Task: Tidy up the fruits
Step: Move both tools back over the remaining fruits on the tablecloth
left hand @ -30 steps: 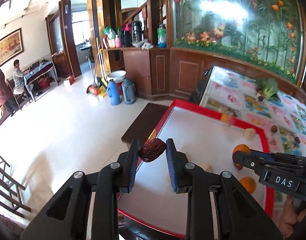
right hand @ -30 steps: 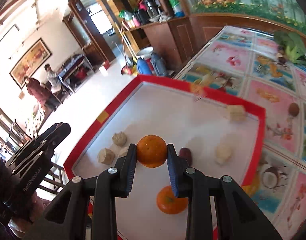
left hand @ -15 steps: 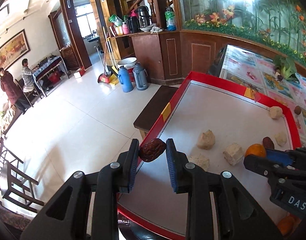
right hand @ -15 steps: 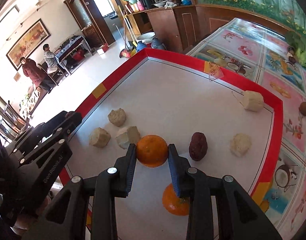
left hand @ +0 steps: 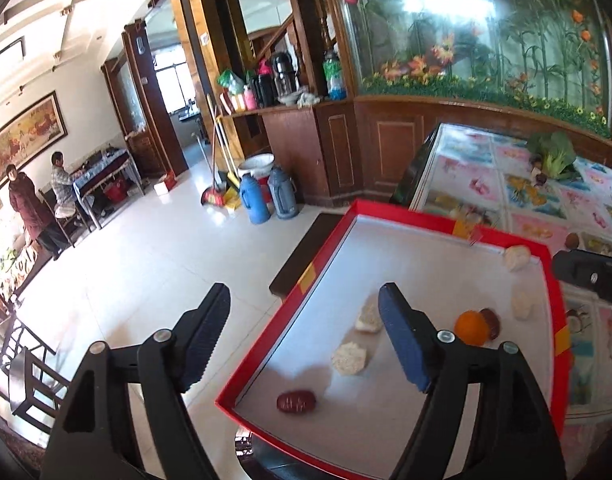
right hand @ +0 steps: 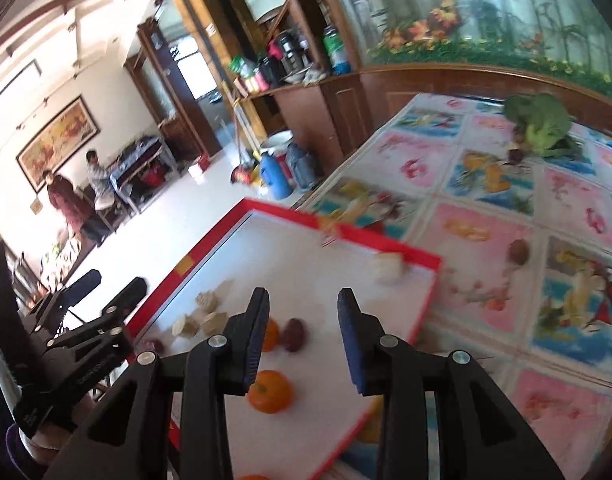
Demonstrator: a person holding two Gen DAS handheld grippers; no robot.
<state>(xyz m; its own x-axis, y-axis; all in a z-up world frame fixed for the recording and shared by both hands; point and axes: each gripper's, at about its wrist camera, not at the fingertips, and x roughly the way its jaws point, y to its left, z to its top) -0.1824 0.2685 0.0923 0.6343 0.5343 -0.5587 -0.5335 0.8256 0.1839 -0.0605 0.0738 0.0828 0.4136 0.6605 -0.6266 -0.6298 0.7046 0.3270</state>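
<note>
both tongs spread, empty: left tongs (left hand: 304,338) above red date (left hand: 296,401) in tray (left hand: 401,216); right tongs (right hand: 304,344) above oranges (right hand: 270,392).

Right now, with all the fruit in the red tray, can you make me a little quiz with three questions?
1. True or false: the left gripper is holding a red date.
2. What lies touching the orange in the red tray: A) a broccoli B) a dark date C) a bottle?
3. Fill in: the right gripper is ____ (open/shut).

Key: 1 false, it lies in the tray's near corner. 2 B. 3 open.
</note>
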